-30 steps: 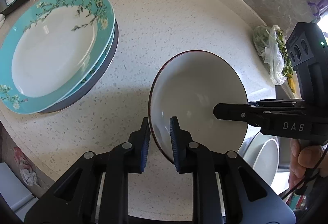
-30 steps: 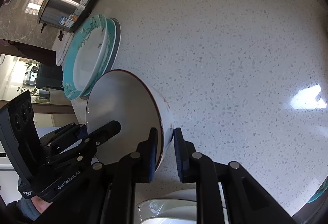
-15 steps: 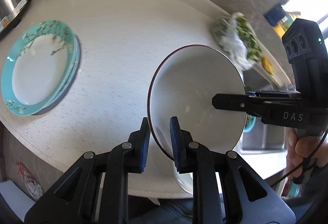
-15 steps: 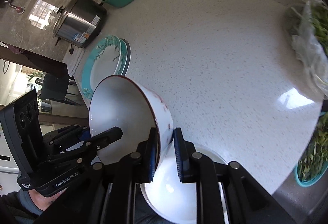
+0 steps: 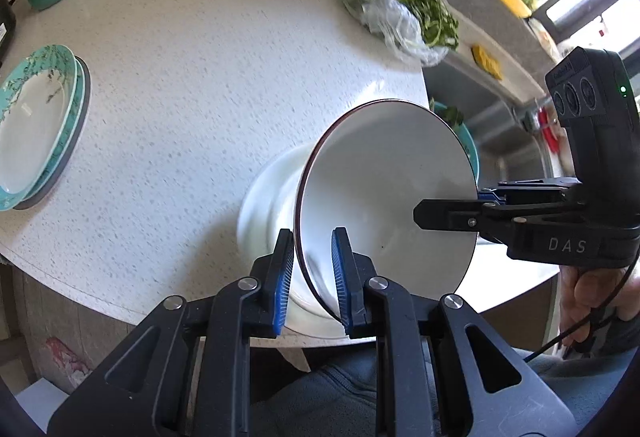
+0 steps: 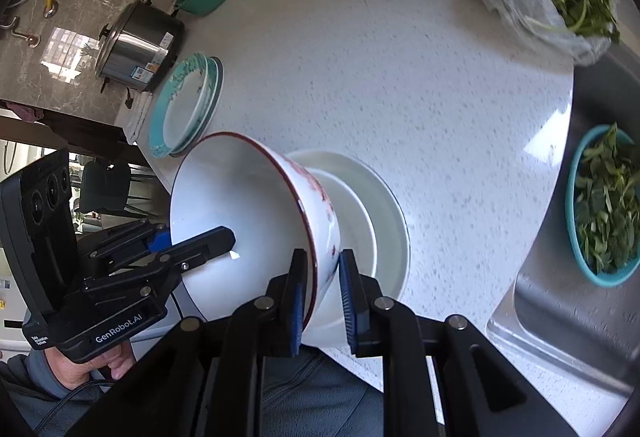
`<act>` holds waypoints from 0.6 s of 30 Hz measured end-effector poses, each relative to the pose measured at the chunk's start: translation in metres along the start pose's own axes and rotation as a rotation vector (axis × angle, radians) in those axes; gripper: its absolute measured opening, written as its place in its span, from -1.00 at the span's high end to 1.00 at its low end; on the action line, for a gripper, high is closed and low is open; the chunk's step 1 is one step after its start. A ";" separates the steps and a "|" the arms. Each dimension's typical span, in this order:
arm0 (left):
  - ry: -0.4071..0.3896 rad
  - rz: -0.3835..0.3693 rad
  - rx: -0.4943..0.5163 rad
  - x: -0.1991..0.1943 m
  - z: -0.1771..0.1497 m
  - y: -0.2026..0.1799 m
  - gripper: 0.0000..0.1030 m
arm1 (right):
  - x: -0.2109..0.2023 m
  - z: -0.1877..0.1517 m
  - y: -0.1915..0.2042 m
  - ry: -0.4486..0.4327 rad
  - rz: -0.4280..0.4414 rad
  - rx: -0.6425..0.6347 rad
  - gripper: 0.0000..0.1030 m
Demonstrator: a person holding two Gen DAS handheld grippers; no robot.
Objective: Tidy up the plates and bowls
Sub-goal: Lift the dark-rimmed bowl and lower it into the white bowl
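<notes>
From the left wrist, the left gripper (image 5: 310, 273) is clamped on the near rim of the white red-rimmed ceramic bowl (image 5: 384, 193), held tilted just above the plain white bowl (image 5: 266, 213) on the speckled white countertop (image 5: 208, 77); the teal floral plates (image 5: 36, 121) already sit stacked well to that bowl's left. From the right wrist, the right gripper (image 6: 322, 281) pinches the opposite rim, so nesting looks nearly done, with lowering and release left.

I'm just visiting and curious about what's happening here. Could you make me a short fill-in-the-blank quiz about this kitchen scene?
1. Both grippers, left gripper and right gripper, clamp the rim of one white ____.
2. The bowl's rim line is dark ____.
3. The plates stacked beside the steel cooker have ____ borders.
4. The plastic bag on the counter holds leafy ____.

Missing words: bowl; red; teal; greens
</notes>
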State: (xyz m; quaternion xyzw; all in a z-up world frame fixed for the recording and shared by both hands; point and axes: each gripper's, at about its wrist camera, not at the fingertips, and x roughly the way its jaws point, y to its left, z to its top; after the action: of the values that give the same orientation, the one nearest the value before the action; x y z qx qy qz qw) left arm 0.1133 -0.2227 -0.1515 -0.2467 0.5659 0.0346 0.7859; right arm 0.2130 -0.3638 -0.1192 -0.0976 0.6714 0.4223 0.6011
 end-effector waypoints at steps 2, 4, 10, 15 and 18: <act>0.013 0.001 0.007 0.004 -0.006 -0.004 0.66 | 0.000 -0.005 -0.004 0.005 -0.001 0.006 0.64; 0.026 0.002 0.011 0.009 -0.010 -0.006 0.66 | 0.002 -0.007 -0.007 0.008 -0.004 0.013 0.64; 0.067 0.012 0.001 0.029 -0.016 -0.003 0.66 | 0.012 -0.007 -0.012 0.025 -0.029 0.012 0.63; 0.080 0.020 -0.018 0.039 -0.015 0.005 0.66 | 0.019 -0.006 -0.012 0.022 -0.044 0.001 0.63; 0.092 0.018 -0.025 0.044 -0.012 0.005 0.66 | 0.019 -0.005 -0.009 0.017 -0.073 -0.022 0.63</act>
State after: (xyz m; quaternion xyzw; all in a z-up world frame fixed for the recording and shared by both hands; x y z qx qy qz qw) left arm 0.1165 -0.2336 -0.1961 -0.2525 0.6031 0.0375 0.7557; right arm 0.2102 -0.3659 -0.1407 -0.1319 0.6679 0.4066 0.6093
